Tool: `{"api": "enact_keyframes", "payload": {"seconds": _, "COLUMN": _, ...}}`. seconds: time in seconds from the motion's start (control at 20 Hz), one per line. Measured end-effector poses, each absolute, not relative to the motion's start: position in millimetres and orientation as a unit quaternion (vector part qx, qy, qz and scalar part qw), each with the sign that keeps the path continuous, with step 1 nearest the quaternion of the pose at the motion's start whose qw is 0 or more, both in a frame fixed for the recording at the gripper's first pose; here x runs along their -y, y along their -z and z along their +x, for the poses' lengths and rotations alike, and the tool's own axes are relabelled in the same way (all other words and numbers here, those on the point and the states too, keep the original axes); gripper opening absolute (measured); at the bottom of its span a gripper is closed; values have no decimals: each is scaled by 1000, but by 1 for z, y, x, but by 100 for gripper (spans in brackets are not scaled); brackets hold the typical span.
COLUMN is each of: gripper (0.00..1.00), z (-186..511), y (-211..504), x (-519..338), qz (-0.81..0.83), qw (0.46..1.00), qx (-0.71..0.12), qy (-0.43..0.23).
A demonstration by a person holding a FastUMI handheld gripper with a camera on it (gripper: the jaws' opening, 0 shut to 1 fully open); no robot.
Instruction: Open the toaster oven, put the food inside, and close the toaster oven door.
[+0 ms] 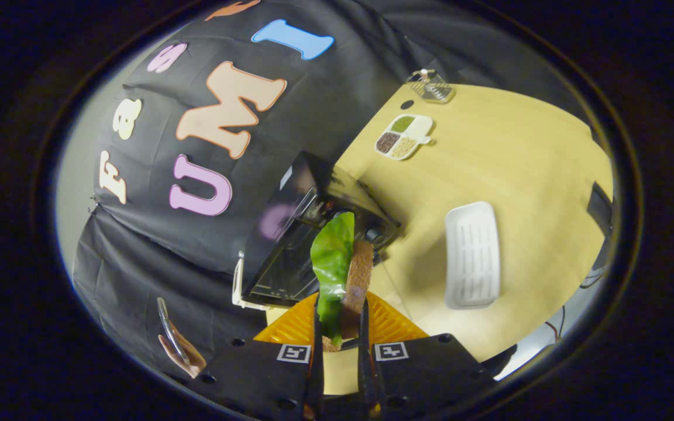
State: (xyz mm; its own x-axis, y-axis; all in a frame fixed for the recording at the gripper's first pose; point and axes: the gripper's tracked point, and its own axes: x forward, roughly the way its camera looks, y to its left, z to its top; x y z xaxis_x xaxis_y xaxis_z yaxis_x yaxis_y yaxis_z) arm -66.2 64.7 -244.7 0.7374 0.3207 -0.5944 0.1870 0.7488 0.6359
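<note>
The gripper [340,327] is tipped sideways, fingers squeezing the food [341,269] – a green leaf w/ brown bread. Black wall on the left, then the oven [308,234], door hanging open, on a yellow table [518,158]. Food sits between the fingers, just in front of the oven – white tray [473,254] to the right.

A wooden table [506,158] bears toaster oven [308,234], white tray [473,254], sectioned dish [404,136].

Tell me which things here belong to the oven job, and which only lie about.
For the job: toaster oven, door open; food (bread slice with green leaf), clamped between the gripper jaws.

Lying about: white tray, divided dish of grains, wire basket.
</note>
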Motion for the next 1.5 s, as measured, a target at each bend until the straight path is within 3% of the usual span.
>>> {"api": "enact_keyframes", "payload": {"seconds": 0.7, "gripper": 25, "z": -5, "y": 307, "x": -198, "qz": 389, "qw": 843, "qx": -362, "qy": -85}}
{"api": "enact_keyframes", "payload": {"seconds": 1.5, "gripper": 30, "z": 85, "y": 335, "x": -213, "qz": 409, "qw": 873, "qx": -265, "qy": -22}}
